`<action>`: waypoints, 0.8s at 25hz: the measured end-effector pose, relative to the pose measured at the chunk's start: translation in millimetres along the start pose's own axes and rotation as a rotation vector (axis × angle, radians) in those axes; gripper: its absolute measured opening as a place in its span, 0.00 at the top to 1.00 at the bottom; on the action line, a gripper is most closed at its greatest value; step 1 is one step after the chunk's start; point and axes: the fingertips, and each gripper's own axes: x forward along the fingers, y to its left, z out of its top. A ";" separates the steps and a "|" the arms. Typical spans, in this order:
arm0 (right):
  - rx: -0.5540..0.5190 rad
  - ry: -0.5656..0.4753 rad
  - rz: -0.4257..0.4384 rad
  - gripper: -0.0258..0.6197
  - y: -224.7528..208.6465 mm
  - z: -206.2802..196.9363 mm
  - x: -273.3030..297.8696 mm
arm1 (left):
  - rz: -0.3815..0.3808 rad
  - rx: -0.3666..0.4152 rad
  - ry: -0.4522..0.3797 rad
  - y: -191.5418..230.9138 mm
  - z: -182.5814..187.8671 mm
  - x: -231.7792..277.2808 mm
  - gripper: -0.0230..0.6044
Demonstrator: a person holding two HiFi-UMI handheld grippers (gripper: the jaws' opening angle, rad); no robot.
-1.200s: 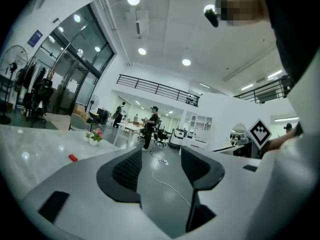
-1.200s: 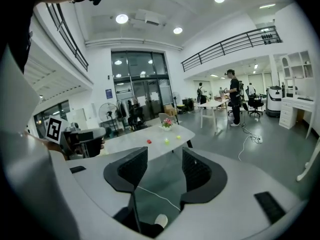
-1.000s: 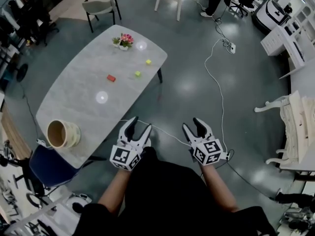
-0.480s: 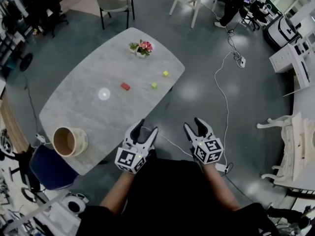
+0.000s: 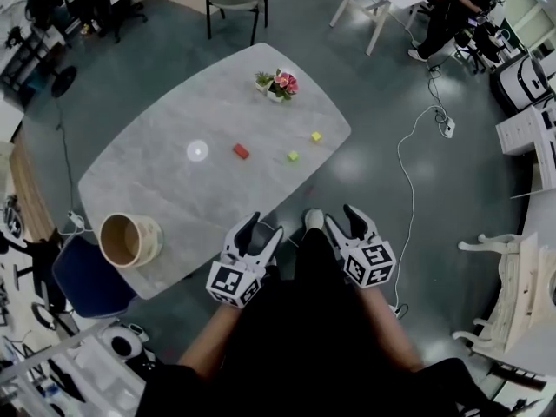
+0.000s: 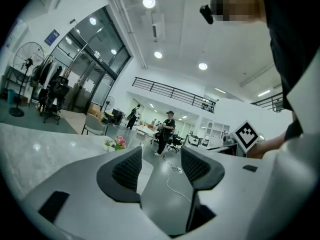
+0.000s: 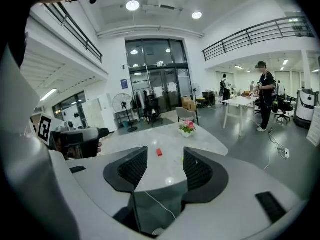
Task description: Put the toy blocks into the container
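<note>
Both grippers are held low in front of the person, just off the near edge of the grey marble-look table (image 5: 165,189). The left gripper (image 5: 261,227) has its 2 jaws spread wide with only floor and room showing between them, and the right gripper (image 5: 343,217) is likewise wide apart and grips nothing. Each carries a cube of black-and-white square markers, with no letters on them. The 3 toy blocks lie on the far right part of the tabletop: the red block (image 5: 241,151), the green block (image 5: 293,156) and the yellow block (image 5: 316,136), each apart from the others. The container (image 5: 129,240), a round tan bucket, stands upright at the near left corner, well apart from them. A pot of pink flowers (image 5: 280,84) sits at the far end. In the right gripper view a blue wall sign (image 7: 124,83) is too small to read.
</note>
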 end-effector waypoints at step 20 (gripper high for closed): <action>-0.200 0.148 0.262 0.66 -129.3 60.5 196.9 | 0.371 -0.046 -0.100 89.0 39.5 123.4 0.61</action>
